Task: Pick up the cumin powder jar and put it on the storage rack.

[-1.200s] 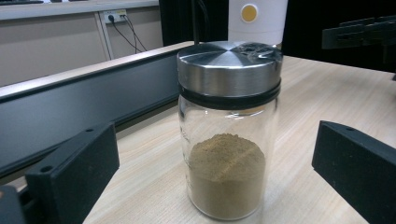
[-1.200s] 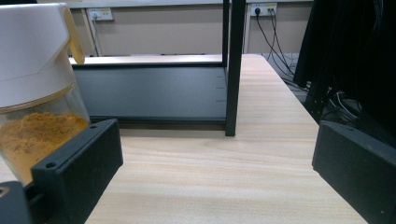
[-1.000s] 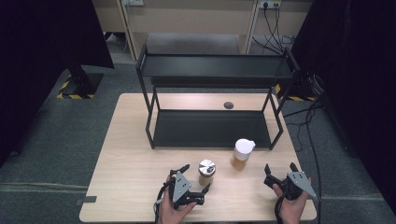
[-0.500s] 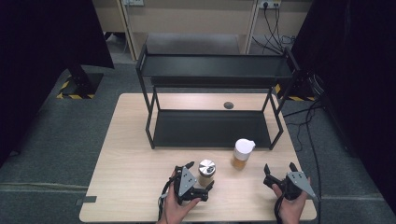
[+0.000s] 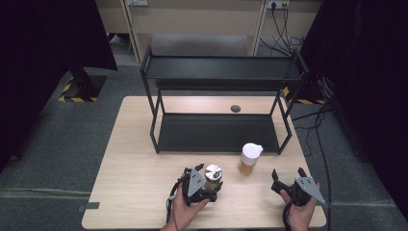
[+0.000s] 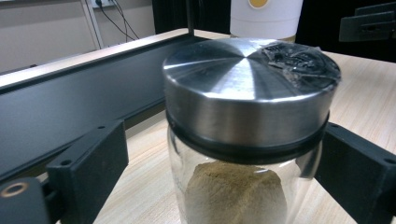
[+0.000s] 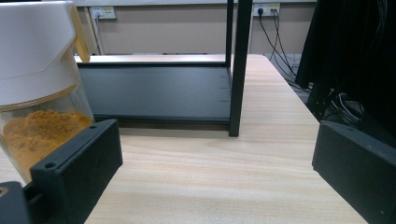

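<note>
left tongs (image 5: 210, 180) – jaws just closing around the steel-lidded jar (image 5: 212, 174) near the counter's (image 5: 134, 183) front edge, a gap showing at one pad, so not yet a firm grip | right tongs (image 5: 287, 179) open, empty, near the front right corner | white-lidded jar (image 5: 250, 159) stands between them | judged: lift comes next

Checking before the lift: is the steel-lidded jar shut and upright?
Shut and upright: the steel lid sits level on the jar, black seal ring all round, brown powder settled at the bottom.
</note>
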`<move>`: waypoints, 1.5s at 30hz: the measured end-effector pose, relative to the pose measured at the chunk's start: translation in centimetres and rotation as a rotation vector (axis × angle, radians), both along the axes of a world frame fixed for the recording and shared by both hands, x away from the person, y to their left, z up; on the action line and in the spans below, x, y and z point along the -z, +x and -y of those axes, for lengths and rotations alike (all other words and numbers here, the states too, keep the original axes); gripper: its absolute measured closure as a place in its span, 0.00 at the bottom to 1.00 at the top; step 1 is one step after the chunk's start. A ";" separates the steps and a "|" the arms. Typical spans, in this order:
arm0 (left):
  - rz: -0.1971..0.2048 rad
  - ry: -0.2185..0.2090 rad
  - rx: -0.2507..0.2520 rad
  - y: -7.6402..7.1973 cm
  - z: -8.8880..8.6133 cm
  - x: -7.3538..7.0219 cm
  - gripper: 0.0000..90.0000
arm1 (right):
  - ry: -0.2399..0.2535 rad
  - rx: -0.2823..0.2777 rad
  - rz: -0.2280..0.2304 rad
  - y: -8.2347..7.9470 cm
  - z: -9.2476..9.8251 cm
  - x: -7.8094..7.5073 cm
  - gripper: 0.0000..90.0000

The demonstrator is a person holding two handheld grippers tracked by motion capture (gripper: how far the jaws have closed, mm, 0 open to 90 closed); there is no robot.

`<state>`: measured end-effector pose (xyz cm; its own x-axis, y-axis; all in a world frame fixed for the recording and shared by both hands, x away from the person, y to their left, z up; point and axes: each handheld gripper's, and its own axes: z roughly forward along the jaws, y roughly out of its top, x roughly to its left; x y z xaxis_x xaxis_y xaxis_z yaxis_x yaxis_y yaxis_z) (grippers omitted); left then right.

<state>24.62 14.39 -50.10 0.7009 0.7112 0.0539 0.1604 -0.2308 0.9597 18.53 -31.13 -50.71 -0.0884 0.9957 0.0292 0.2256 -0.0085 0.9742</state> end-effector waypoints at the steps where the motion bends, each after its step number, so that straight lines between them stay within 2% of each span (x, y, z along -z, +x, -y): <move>1: -0.003 0.002 0.002 0.0 0.2 -0.1 0.08 | -0.001 0.000 0.001 0.0 0.0 0.0 0.02; 6: -0.021 0.007 0.011 0.1 0.6 -0.3 0.13 | 0.001 -0.001 0.002 0.0 0.0 0.0 0.02; 14: -0.051 0.020 -0.007 0.1 0.9 -0.7 0.25 | -0.006 -0.008 0.003 0.0 -0.1 0.0 0.02; 20: -0.074 0.008 0.000 0.3 0.7 -0.8 0.33 | -0.009 -0.006 0.005 -0.1 -0.2 0.1 0.02; 28: -0.085 -0.015 -0.002 0.4 0.4 -0.7 0.34 | -0.010 -0.004 0.006 -0.1 -0.2 0.1 0.02; 35: -0.087 -0.010 0.006 0.5 0.0 -0.9 0.34 | -0.012 -0.007 0.004 -0.1 -0.2 0.0 0.02; 39: -0.088 -0.026 0.007 0.5 -0.6 -1.7 0.34 | -0.014 -0.008 0.004 -0.1 -0.2 0.0 0.02; 40: -0.086 -0.029 0.006 0.5 -1.0 -2.3 0.34 | -0.015 -0.007 0.004 -0.1 -0.3 0.0 0.02; 41: -0.086 -0.029 0.006 0.5 -1.0 -2.3 0.34 | -0.015 -0.007 0.004 -0.1 -0.3 0.0 0.02; 42: -0.079 -0.025 0.003 0.4 -1.3 -3.1 0.34 | -0.017 -0.005 0.004 -0.1 -0.3 0.0 0.02; 43: -0.079 -0.025 0.003 0.4 -1.3 -3.1 0.34 | -0.017 -0.005 0.004 -0.1 -0.3 0.0 0.02; 44: -0.079 -0.022 0.000 0.5 -1.6 -3.9 0.34 | -0.017 -0.005 0.003 -0.1 -0.3 0.0 0.02; 45: -0.079 -0.022 0.000 0.5 -1.6 -3.9 0.34 | -0.017 -0.005 0.003 -0.1 -0.3 0.0 0.02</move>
